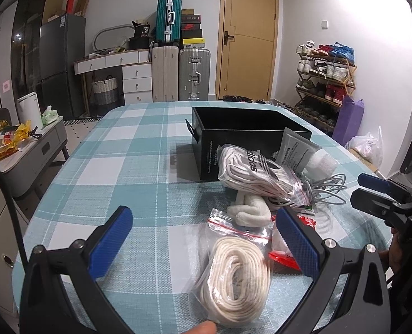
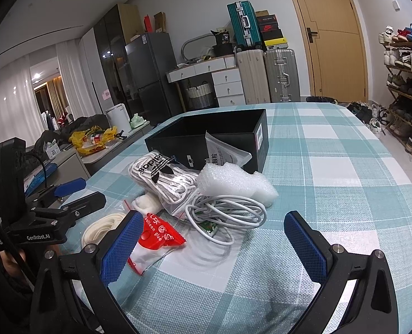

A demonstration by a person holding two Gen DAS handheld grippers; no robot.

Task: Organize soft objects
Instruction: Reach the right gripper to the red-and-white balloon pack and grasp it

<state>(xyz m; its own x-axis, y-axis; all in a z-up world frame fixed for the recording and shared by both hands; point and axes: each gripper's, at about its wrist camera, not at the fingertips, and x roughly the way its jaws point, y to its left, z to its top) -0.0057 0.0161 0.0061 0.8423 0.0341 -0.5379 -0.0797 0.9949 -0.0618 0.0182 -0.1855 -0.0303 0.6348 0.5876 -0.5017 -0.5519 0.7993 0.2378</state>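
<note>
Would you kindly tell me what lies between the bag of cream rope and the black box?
In the left wrist view, a rolled white cloth and the adidas bag of laces lie between the bag of cream rope and the black box.

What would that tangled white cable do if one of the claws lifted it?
The loosely coiled white cable would probably sag and trail loops, since its strands lie slack on the checked tablecloth. It looks light. It may drag the white bubble-wrap piece resting against it, or snag on it.

Checked table (image 2: pixel 331 144) under box (image 2: pixel 258 139), bags (image 1: pixel 233 267)
</note>
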